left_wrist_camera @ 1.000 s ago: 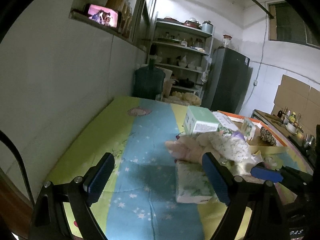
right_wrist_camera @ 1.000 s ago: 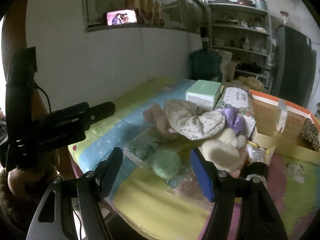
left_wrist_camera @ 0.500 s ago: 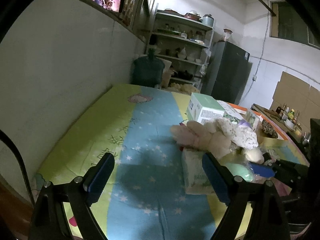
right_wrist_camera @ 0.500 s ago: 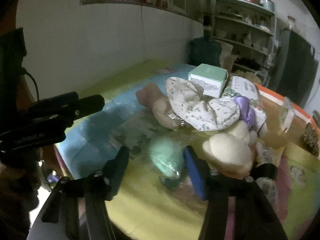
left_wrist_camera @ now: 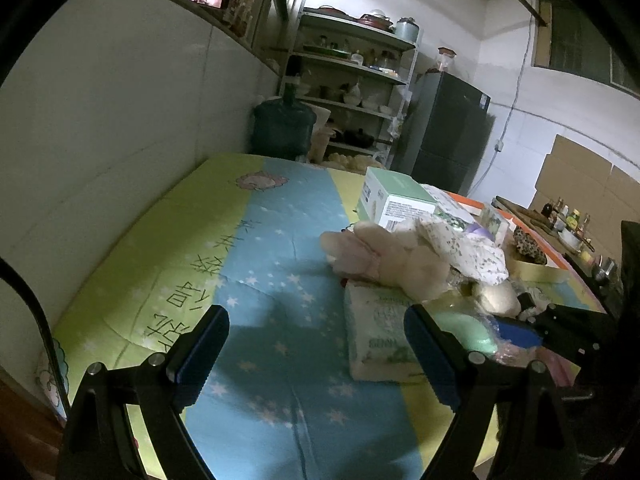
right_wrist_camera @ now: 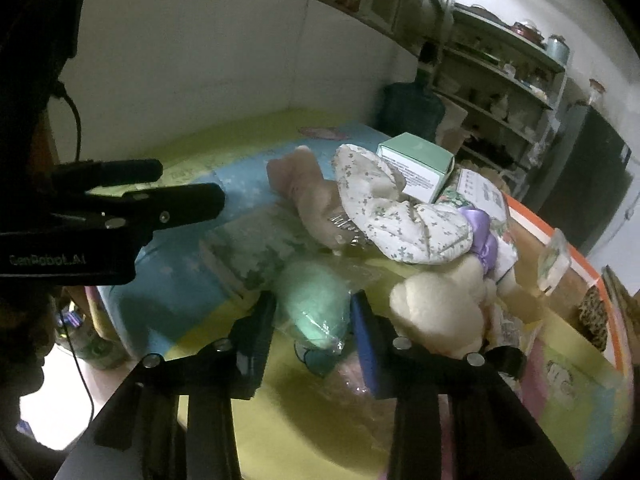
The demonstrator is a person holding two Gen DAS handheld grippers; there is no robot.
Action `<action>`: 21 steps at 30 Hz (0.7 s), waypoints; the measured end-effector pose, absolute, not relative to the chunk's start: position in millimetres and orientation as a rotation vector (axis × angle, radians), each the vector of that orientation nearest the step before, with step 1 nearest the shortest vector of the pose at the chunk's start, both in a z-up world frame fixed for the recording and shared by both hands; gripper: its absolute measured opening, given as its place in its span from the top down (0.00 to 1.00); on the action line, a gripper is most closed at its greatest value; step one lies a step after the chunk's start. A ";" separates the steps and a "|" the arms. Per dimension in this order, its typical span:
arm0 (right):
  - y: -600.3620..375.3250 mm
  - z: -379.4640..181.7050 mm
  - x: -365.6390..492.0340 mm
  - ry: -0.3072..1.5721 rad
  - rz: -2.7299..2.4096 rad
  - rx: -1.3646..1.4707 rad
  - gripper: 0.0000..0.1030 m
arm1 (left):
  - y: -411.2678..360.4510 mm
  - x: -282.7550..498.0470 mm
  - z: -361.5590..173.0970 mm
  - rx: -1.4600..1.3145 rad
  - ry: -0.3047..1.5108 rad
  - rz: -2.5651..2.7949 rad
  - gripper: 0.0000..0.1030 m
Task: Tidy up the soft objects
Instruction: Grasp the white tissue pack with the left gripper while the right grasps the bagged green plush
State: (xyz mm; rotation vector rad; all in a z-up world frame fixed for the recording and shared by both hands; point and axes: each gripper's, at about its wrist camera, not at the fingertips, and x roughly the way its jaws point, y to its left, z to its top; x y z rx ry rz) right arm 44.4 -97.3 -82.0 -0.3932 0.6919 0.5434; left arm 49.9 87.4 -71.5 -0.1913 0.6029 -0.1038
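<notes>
Fingers [left_wrist_camera: 430, 354] of left gripper [left_wrist_camera: 316, 356] spread wide over blue-starred mat [left_wrist_camera: 280, 280], holding nothing; tissue pack [left_wrist_camera: 376, 328] just beyond the right finger, green pouch [left_wrist_camera: 466, 330] further to that side of the pack.

Fingers [right_wrist_camera: 366, 336] of right gripper [right_wrist_camera: 314, 326] narrowed around green pouch [right_wrist_camera: 314, 306], flanking both sides, contact likely though not certain. Long axis pointing away toward tissue pack [right_wrist_camera: 256, 252]. Right gripper clearly nearer.

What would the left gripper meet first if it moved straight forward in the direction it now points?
Probably nothing soon. The left gripper is open and points along the bare blue strip of the mat. The tissue pack lies just to the right of that line, near the right finger, though depth is unclear.
</notes>
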 end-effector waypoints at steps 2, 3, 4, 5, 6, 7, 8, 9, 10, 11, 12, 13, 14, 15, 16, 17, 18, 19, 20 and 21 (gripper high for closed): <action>-102.4 -79.6 46.5 0.692 0.550 -0.354 0.66 | 86.1 50.5 -72.5 -0.191 0.606 -0.109 0.13; -104.3 -78.5 44.6 0.691 0.555 -0.334 0.66 | 84.5 51.5 -73.2 -0.189 0.608 -0.116 0.13; -106.6 -76.2 45.0 0.690 0.561 -0.316 0.66 | 82.3 52.2 -73.6 -0.186 0.611 -0.123 0.13; -112.2 -74.2 46.4 0.688 0.573 -0.277 0.66 | 79.6 53.3 -74.2 -0.181 0.614 -0.130 0.13; -115.6 -72.9 46.4 0.687 0.578 -0.253 0.66 | 77.7 54.1 -75.0 -0.178 0.617 -0.135 0.13; -120.2 -70.6 47.5 0.684 0.585 -0.220 0.66 | 74.6 55.1 -76.0 -0.173 0.622 -0.146 0.13; -125.5 -67.7 48.5 0.679 0.595 -0.185 0.66 | 71.5 56.4 -77.2 -0.170 0.628 -0.158 0.13; -130.7 -64.3 49.1 0.671 0.602 -0.152 0.66 | 68.6 56.8 -78.5 -0.167 0.634 -0.167 0.13; -133.8 -61.4 48.7 0.662 0.605 -0.133 0.66 | 64.8 58.2 -80.1 -0.161 0.643 -0.178 0.13; -139.0 -57.3 49.1 0.647 0.614 -0.102 0.66 | 60.8 59.8 -82.0 -0.153 0.653 -0.188 0.13; -139.9 -53.7 48.3 0.640 0.619 -0.087 0.66 | 57.9 61.0 -83.8 -0.145 0.661 -0.192 0.13; -143.4 -50.6 48.8 0.631 0.623 -0.068 0.66 | 53.8 62.8 -86.1 -0.134 0.672 -0.197 0.13; -146.7 -47.5 48.9 0.622 0.622 -0.049 0.66 | 49.6 65.2 -88.6 -0.122 0.685 -0.197 0.13; -149.7 -44.9 49.0 0.613 0.621 -0.039 0.66 | 45.8 65.6 -90.4 -0.113 0.694 -0.195 0.13; -149.8 -42.4 48.4 0.605 0.620 -0.030 0.66 | 42.7 68.2 -92.5 -0.103 0.704 -0.189 0.13; -151.9 -39.8 48.3 0.596 0.621 -0.022 0.66 | 39.1 71.8 -95.3 -0.092 0.717 -0.177 0.13; -150.8 -37.9 48.6 0.594 0.623 -0.020 0.66 | 37.4 73.9 -97.2 -0.087 0.726 -0.169 0.13; -151.4 -36.4 48.5 0.591 0.627 -0.017 0.66 | 36.1 76.9 -99.7 -0.084 0.738 -0.162 0.14; -151.8 -35.8 47.0 0.590 0.628 -0.017 0.66 | 34.8 78.9 -101.7 -0.081 0.745 -0.155 0.20; -150.4 -36.2 45.1 0.589 0.629 -0.018 0.66 | 33.9 79.1 -101.7 -0.071 0.734 -0.134 0.24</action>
